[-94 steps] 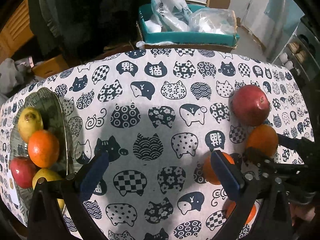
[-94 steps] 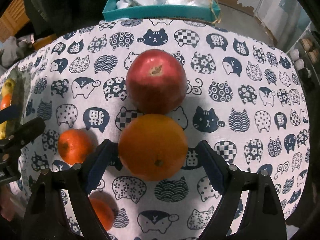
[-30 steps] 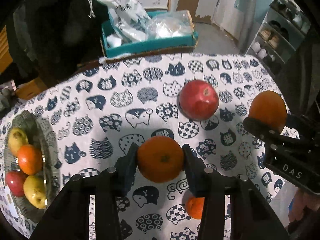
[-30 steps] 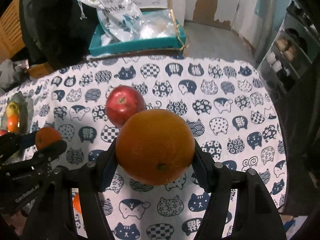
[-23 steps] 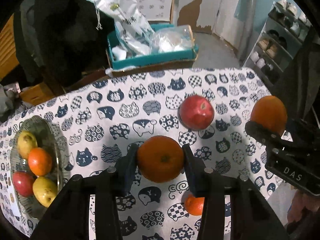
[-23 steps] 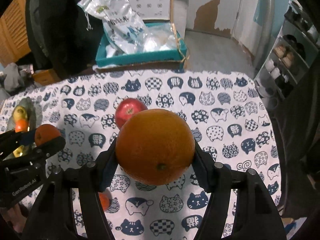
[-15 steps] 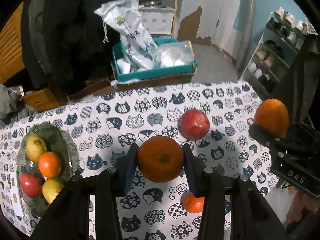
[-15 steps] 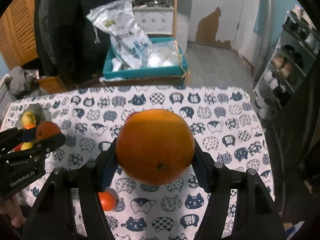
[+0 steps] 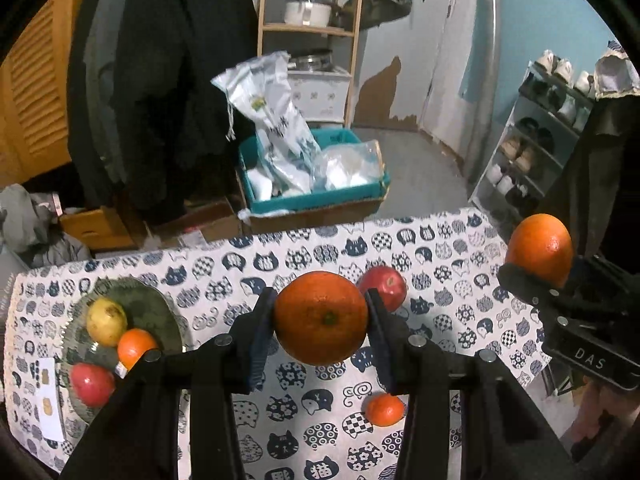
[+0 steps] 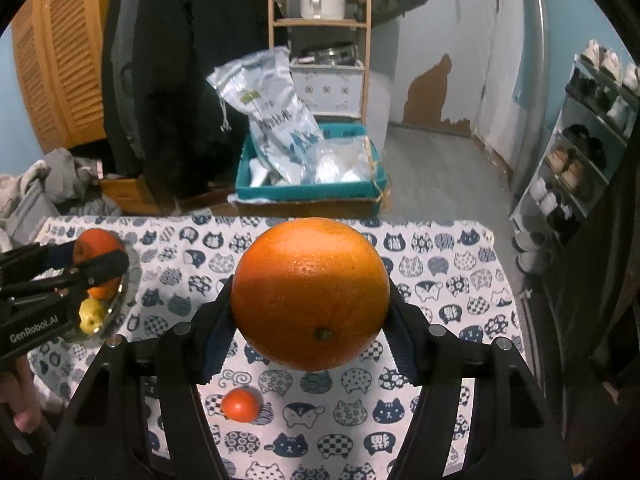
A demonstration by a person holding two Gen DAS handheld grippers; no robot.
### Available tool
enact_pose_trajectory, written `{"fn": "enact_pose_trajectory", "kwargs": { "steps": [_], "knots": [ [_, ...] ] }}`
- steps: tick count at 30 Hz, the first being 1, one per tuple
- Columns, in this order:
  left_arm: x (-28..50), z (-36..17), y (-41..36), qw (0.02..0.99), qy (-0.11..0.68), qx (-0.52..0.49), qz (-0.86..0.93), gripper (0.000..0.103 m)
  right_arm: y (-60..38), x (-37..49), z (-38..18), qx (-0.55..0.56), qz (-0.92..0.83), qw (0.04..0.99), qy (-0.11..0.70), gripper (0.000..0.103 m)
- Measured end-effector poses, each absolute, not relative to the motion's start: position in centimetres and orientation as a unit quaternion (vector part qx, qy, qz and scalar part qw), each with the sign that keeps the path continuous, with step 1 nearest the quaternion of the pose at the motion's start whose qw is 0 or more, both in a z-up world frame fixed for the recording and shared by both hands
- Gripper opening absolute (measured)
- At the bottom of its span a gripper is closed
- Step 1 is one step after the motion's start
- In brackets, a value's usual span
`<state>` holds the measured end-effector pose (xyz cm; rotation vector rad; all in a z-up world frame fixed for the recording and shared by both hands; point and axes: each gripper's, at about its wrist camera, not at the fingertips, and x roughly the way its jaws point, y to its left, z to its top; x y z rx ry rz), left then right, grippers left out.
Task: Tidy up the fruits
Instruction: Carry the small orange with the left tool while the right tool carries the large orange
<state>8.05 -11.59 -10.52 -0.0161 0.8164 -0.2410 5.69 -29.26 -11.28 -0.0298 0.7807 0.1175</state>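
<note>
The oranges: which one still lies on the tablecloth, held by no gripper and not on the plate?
The small orange near the table's front edge. The left gripper and right gripper each hold a bigger orange, and another sits on the glass plate.

Blue walls w/ peeling paint [image 10: 432, 92]; grey floor [image 10: 440, 168]; wooden shelf [image 10: 320, 24]; shoe rack [image 10: 580, 140].

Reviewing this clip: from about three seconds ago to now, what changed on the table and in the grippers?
Both grippers closed on oranges and lifted them off the cloth: the left gripper holds one orange, the right gripper the larger orange. The red apple, small tangerine and fruit plate stayed put.
</note>
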Motion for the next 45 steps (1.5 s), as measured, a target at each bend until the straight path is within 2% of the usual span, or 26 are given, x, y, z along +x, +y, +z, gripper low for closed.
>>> {"fn": "enact_pose_trajectory", "kwargs": {
  "steps": [17,45],
  "knots": [
    [6.1,-7.4,-7.5,0.929,0.358,-0.025,-0.096,0.045,-26.1,4.1,-7.2,-0.019,0.106,0.937,0.332,0.067],
    [3.9,-7.4,3.7,0.936,0.347,-0.066,0.001,0.045,-14.3,6.0,-6.5,-0.043,0.205,0.919,0.333,0.066]
  ]
}}
